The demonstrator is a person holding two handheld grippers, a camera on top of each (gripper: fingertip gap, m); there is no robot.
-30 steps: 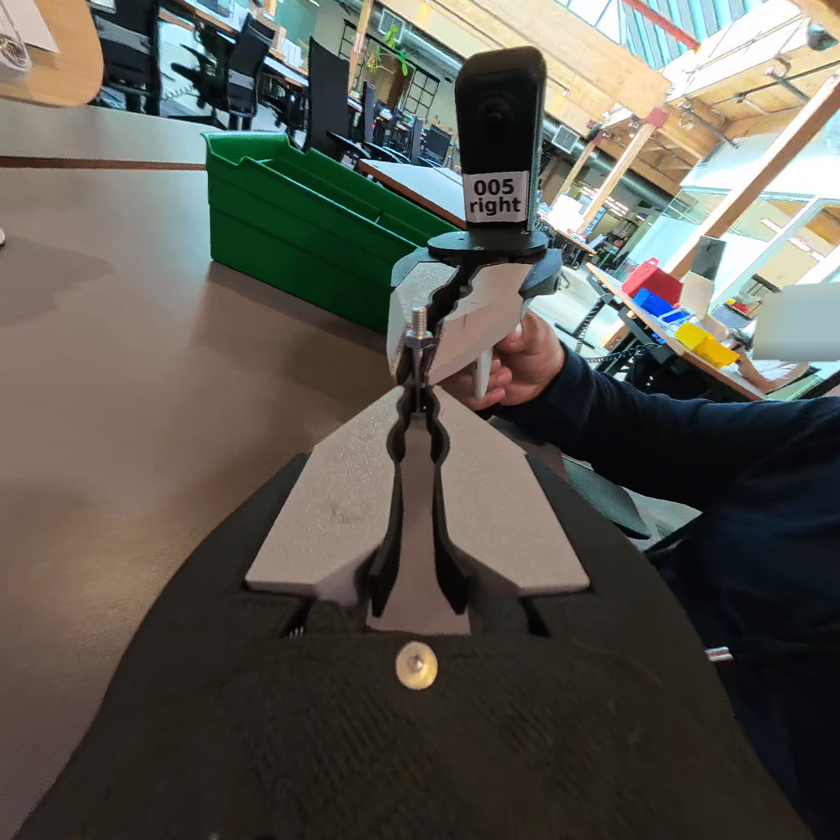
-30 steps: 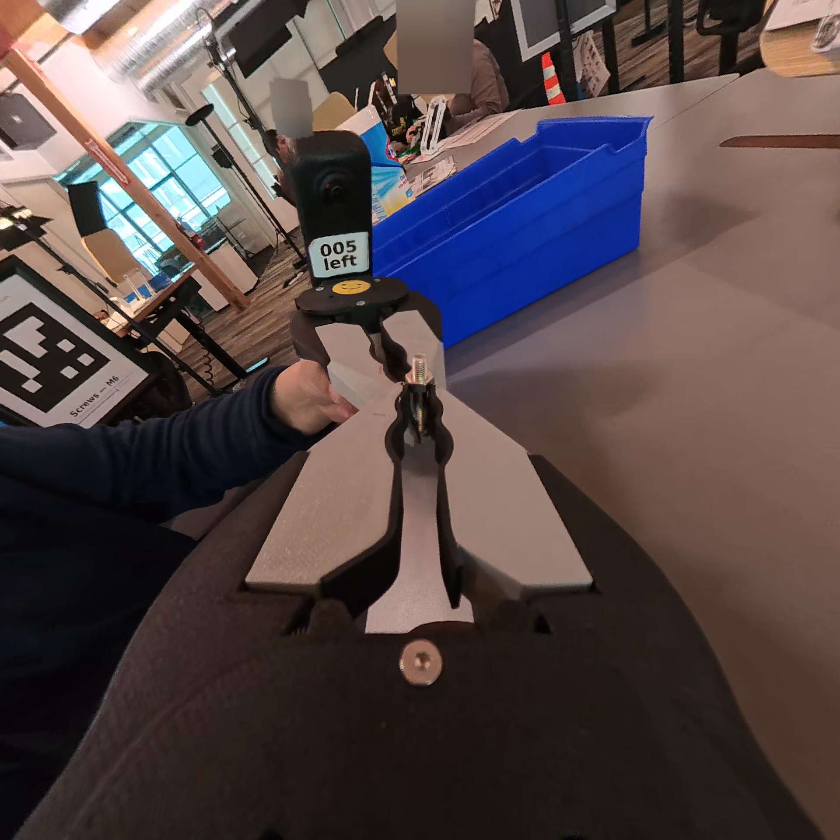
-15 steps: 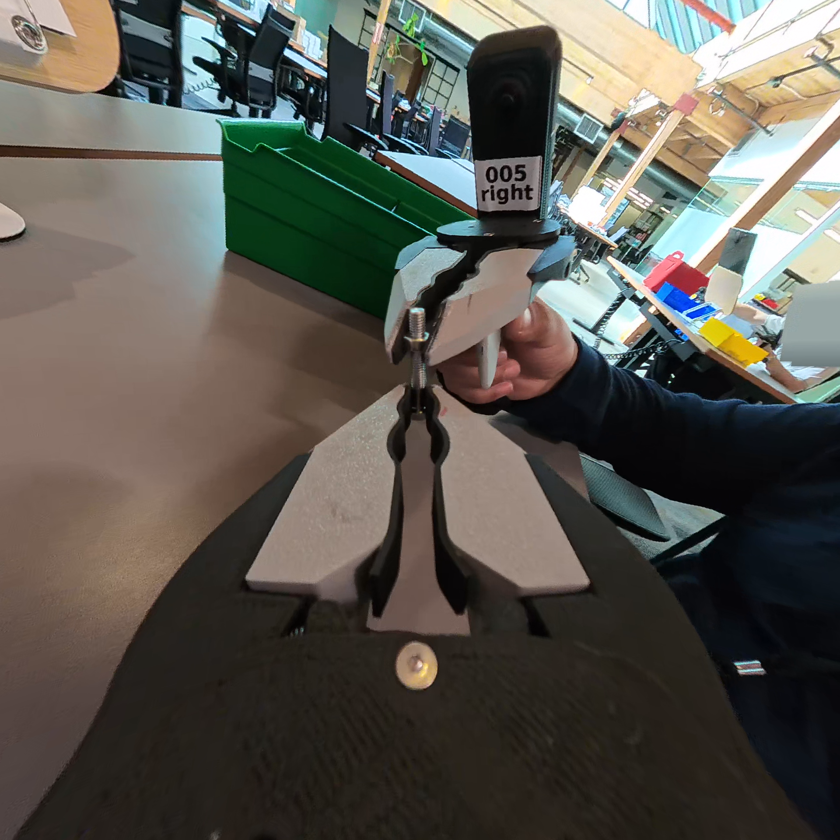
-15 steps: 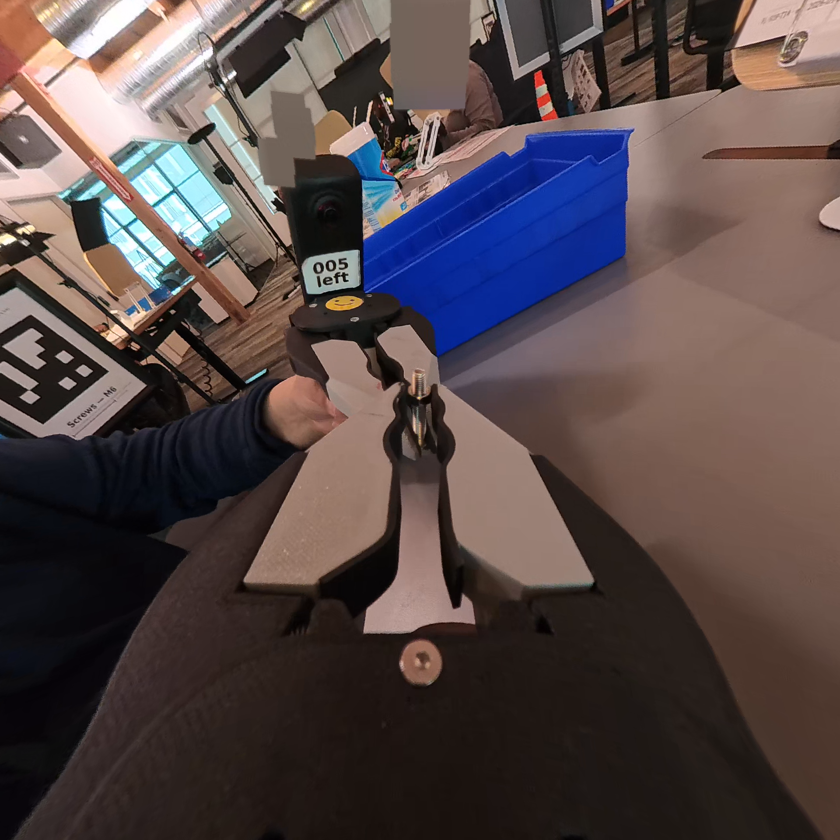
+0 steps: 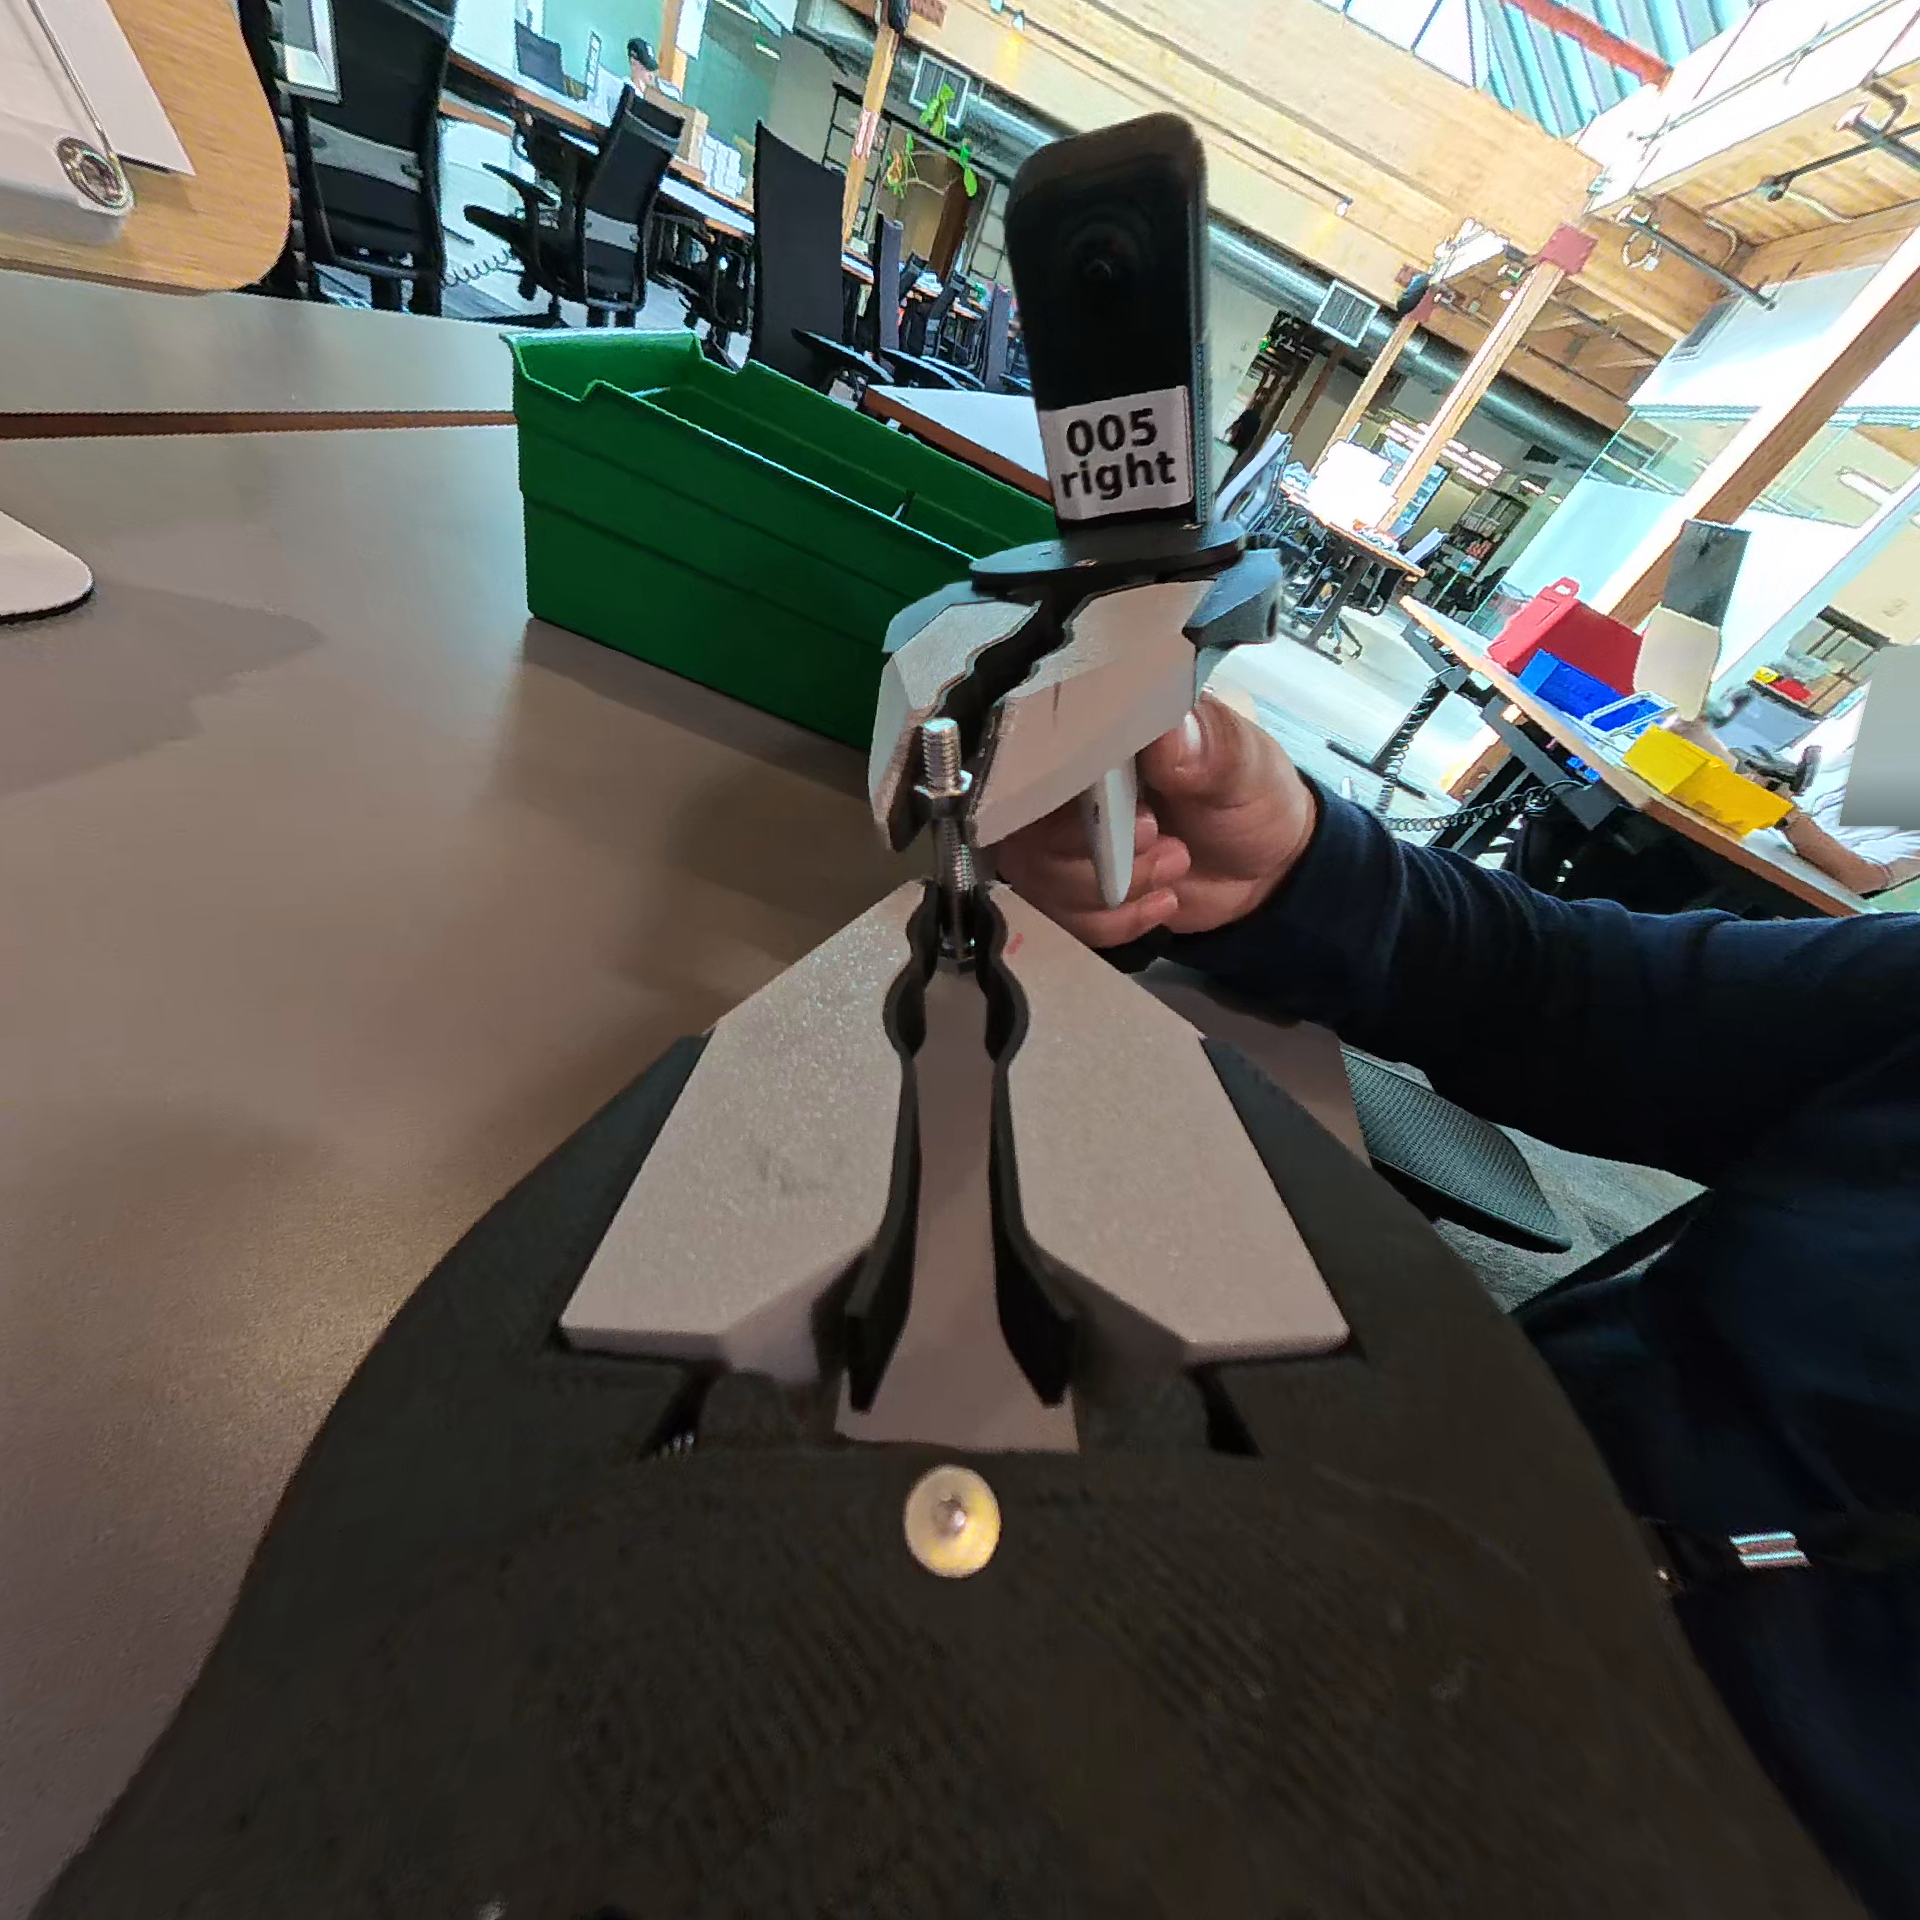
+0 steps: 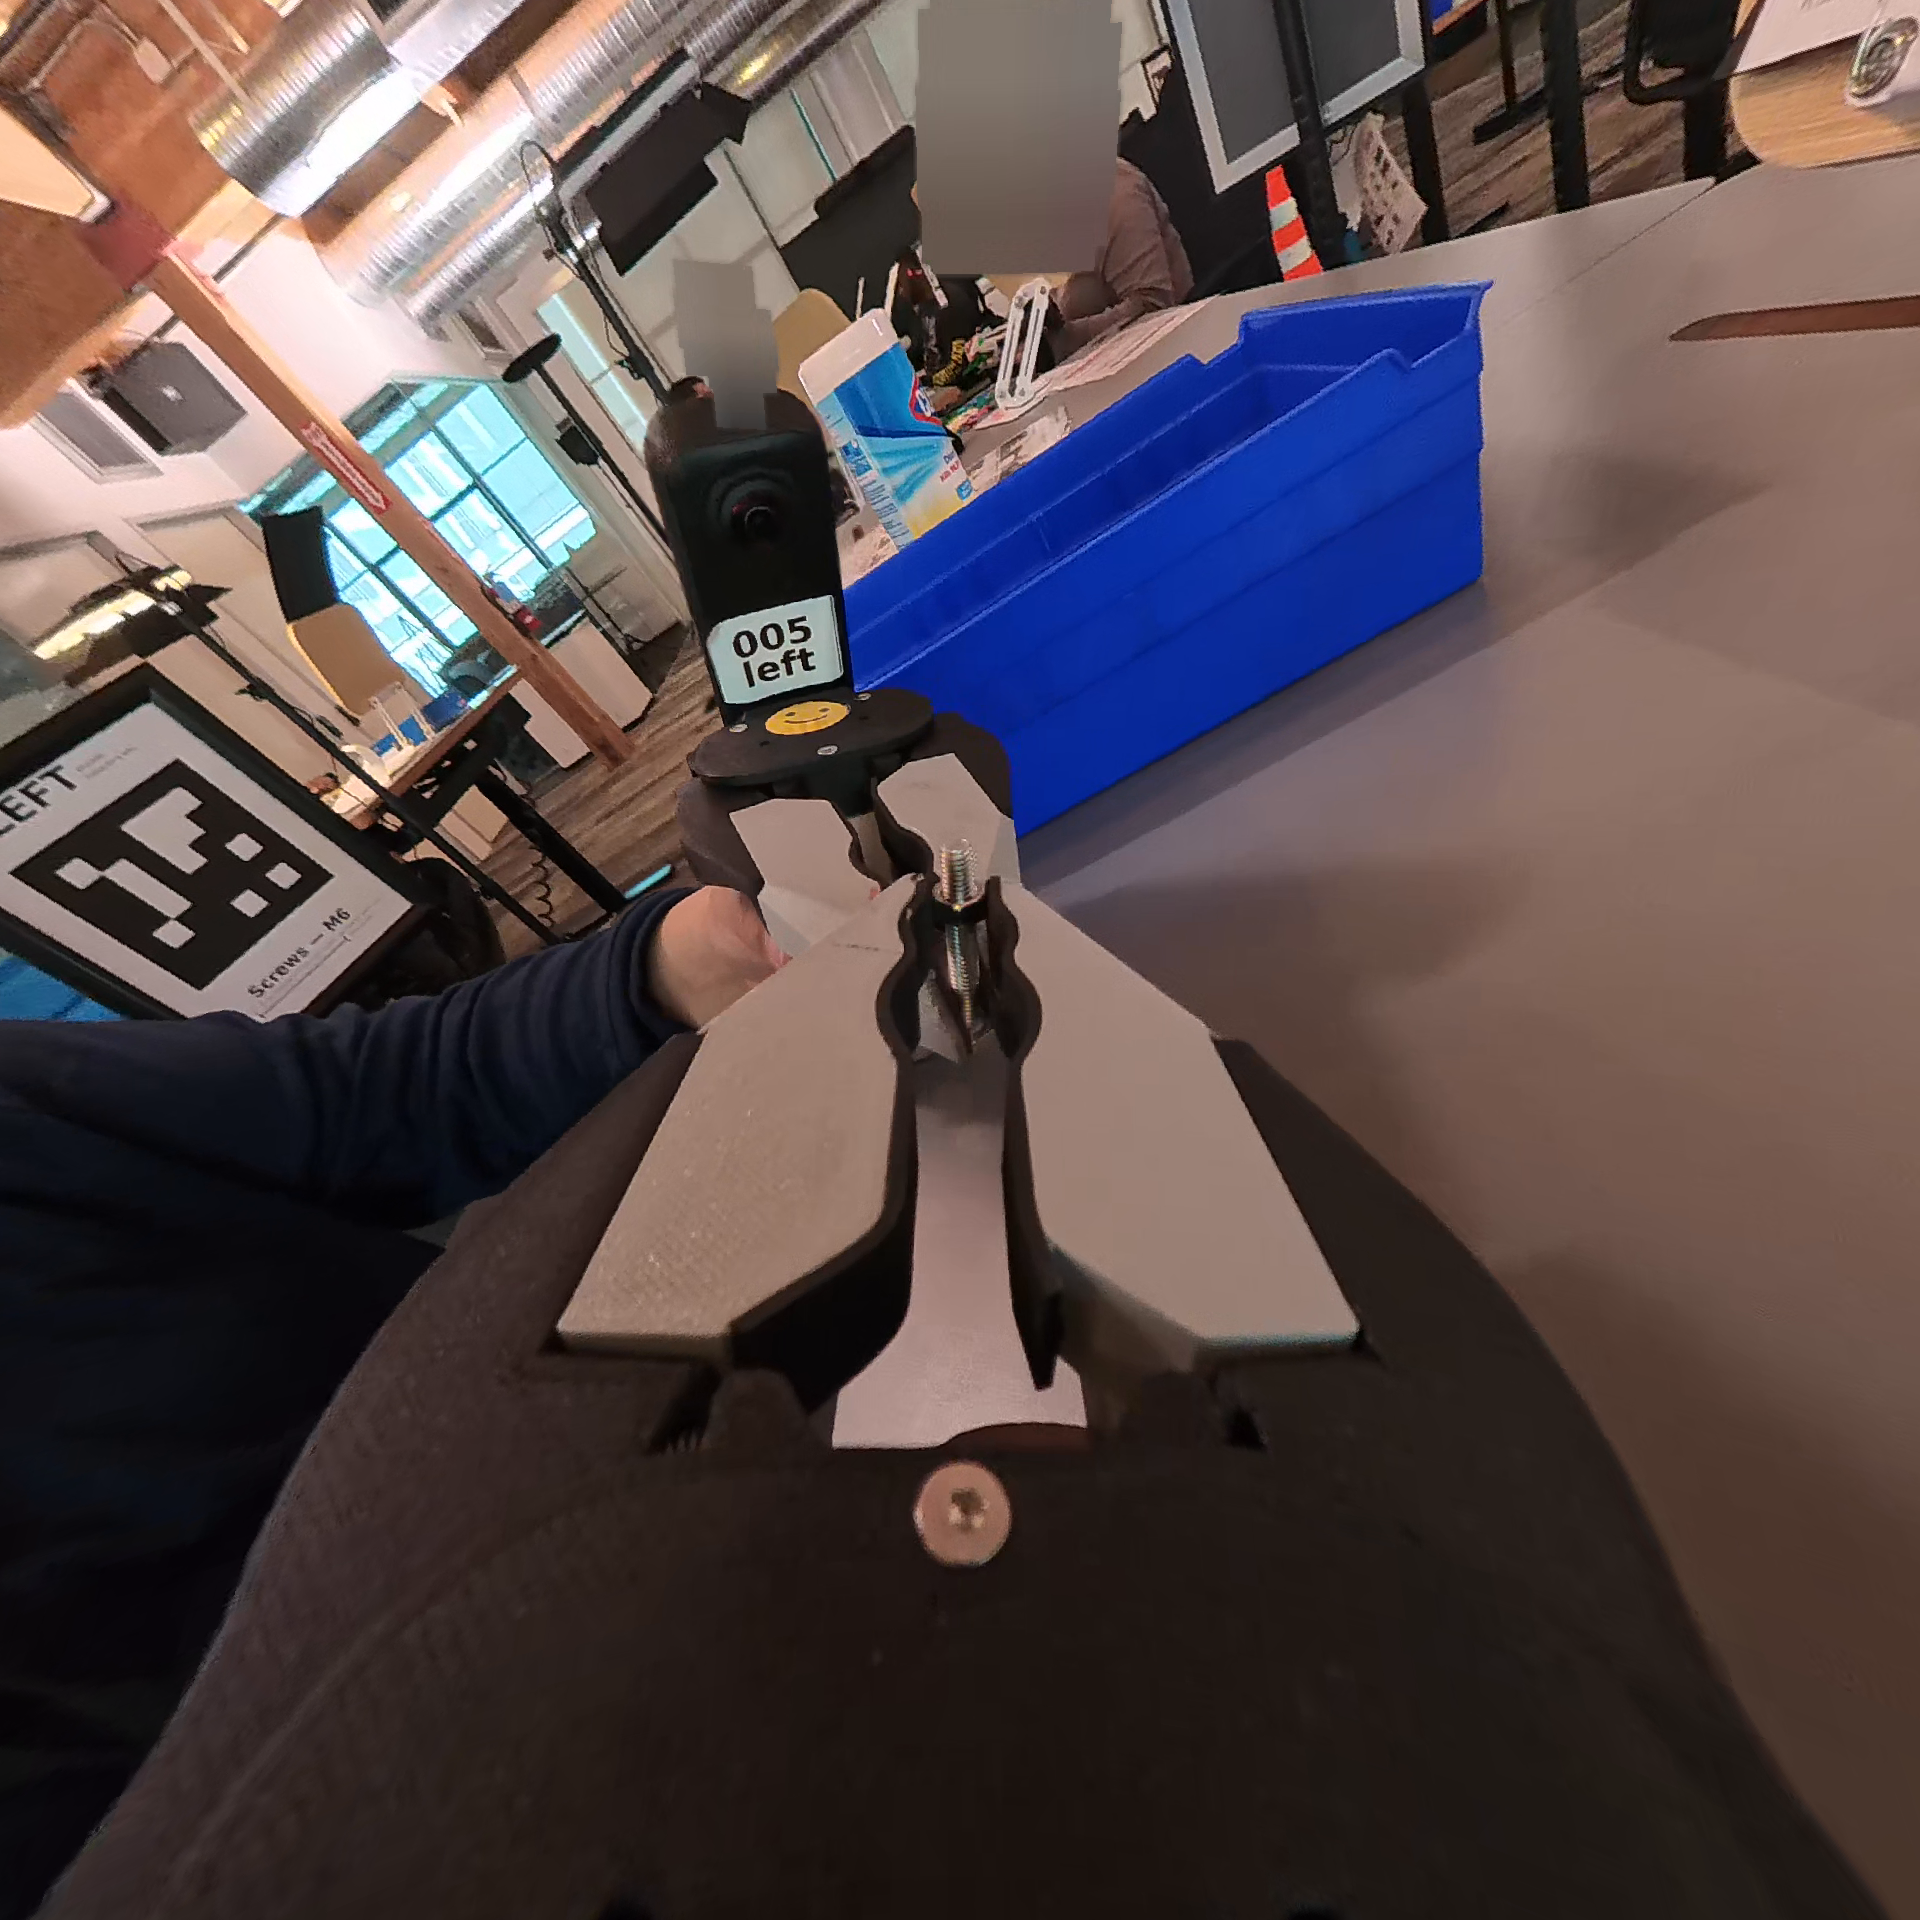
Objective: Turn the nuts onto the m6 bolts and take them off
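A silver M6 bolt [image 5: 948, 852] stands upright above the grey table [image 5: 312, 935], thread end up. My left gripper [image 5: 951, 920] is shut on its lower end. A nut [image 5: 940, 792] sits partway up the thread. In the left wrist view my right gripper [image 5: 948, 821], held in a hand [image 5: 1195, 831], comes from the far side and is shut on that nut. In the right wrist view my right gripper [image 6: 961, 896] clamps the dark nut [image 6: 961, 906], with the bolt [image 6: 958, 961] running through it. The left gripper's fingers [image 6: 800, 873] show behind.
A green bin [image 5: 727, 540] stands on the table behind the right gripper. A blue bin [image 6: 1195, 582] stands behind the left gripper. A white stand base [image 5: 31, 582] is at the far left. A framed marker sign [image 6: 177, 873] and a dark-sleeved arm [image 6: 364, 1091] are to the left. The tips of both grippers are at nearly the same place.
Both grippers have stayed shut on the bolt and the nut. Both views have swung a little and the right gripper now leans slightly to the side. The bins have shifted in view.
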